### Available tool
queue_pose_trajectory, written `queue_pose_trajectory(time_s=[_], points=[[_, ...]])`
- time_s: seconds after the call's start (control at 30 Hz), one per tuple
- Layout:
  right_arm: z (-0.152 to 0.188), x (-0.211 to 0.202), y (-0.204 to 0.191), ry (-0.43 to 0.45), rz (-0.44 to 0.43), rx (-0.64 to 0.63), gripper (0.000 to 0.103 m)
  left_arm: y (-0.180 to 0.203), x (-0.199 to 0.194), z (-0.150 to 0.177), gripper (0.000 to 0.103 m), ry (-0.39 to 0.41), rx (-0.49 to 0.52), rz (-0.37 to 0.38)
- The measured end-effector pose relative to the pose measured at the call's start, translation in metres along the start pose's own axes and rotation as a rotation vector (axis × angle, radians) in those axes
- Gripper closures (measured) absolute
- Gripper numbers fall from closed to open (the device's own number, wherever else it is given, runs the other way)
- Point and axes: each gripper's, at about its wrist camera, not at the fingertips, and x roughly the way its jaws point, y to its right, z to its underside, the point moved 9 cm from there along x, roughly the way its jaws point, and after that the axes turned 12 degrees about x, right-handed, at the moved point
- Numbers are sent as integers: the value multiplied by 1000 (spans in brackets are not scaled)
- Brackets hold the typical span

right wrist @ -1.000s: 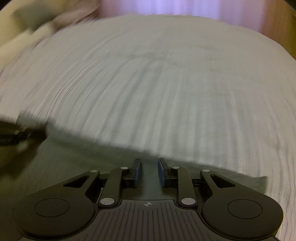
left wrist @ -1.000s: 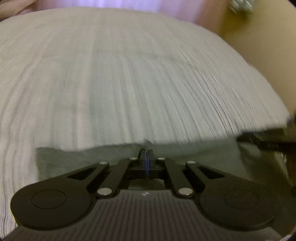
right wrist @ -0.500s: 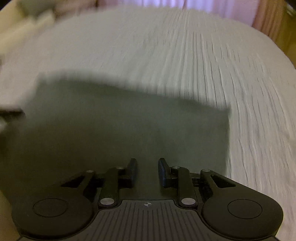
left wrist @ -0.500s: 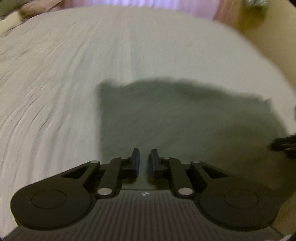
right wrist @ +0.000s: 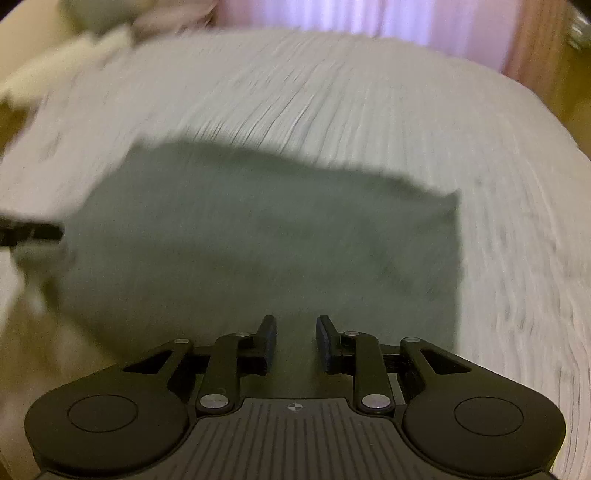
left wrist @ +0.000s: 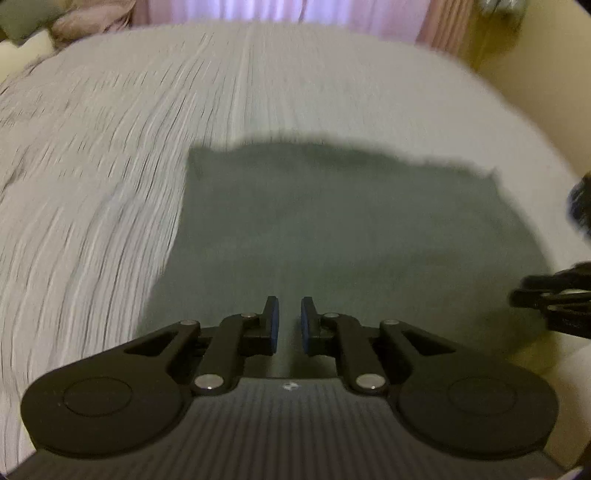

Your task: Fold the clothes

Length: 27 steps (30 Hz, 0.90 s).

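Note:
A dark grey-green garment (left wrist: pixel 332 229) lies flat in a rough rectangle on the white ribbed bedspread (left wrist: pixel 110 166). It also shows in the right wrist view (right wrist: pixel 266 236). My left gripper (left wrist: pixel 290 319) is open and empty above the garment's near edge. My right gripper (right wrist: pixel 295 339) is open and empty above the same near edge, further right. The right gripper shows at the right rim of the left wrist view (left wrist: pixel 554 299). The left gripper shows at the left rim of the right wrist view (right wrist: pixel 29 232). Both views are blurred by motion.
The bedspread (right wrist: pixel 369 110) reaches back to pink curtains (left wrist: pixel 295 14). Pillows (left wrist: pixel 55 26) lie at the far left. A yellowish wall (left wrist: pixel 546 66) is at the far right. The bed's near edge is at the lower left of the right wrist view (right wrist: pixel 44 332).
The left gripper was shut on the garment's edge one second ago and has let go. Both grippers have pulled back and up, so the whole flat garment now shows.

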Motion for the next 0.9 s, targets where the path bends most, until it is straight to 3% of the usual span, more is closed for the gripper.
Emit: queue_pose_trajectory(time_s=[0.03, 0.07, 0.13, 0.23, 0.37, 0.4, 0.57, 0.67, 0.9], points=[[18, 4, 6, -21, 78, -34, 77, -10, 3, 9, 93, -16, -29, -21], [28, 3, 17, -22, 114, -24, 77, -20, 5, 19, 100, -33, -58, -43], [36, -8, 44, -16, 115, 66, 77, -38, 0, 22, 100, -23, -102, -55], [42, -16, 52, -11, 133, 137, 77, -52, -9, 18, 101, 3, -105, -73], [49, -26, 61, -5, 157, 226, 77, -39, -30, 17, 93, 73, -112, -7], [50, -29, 63, -4, 164, 249, 77, -39, -24, 21, 92, 52, -96, -17], [59, -42, 74, 3, 194, 360, 77, -68, -9, 39, 95, -31, -219, 0], [62, -53, 78, 10, 200, 425, 77, -74, -27, 36, 91, -96, -185, -82], [49, -90, 67, 39, 120, 563, 76, -57, -44, 16, 89, -145, -161, -89]])
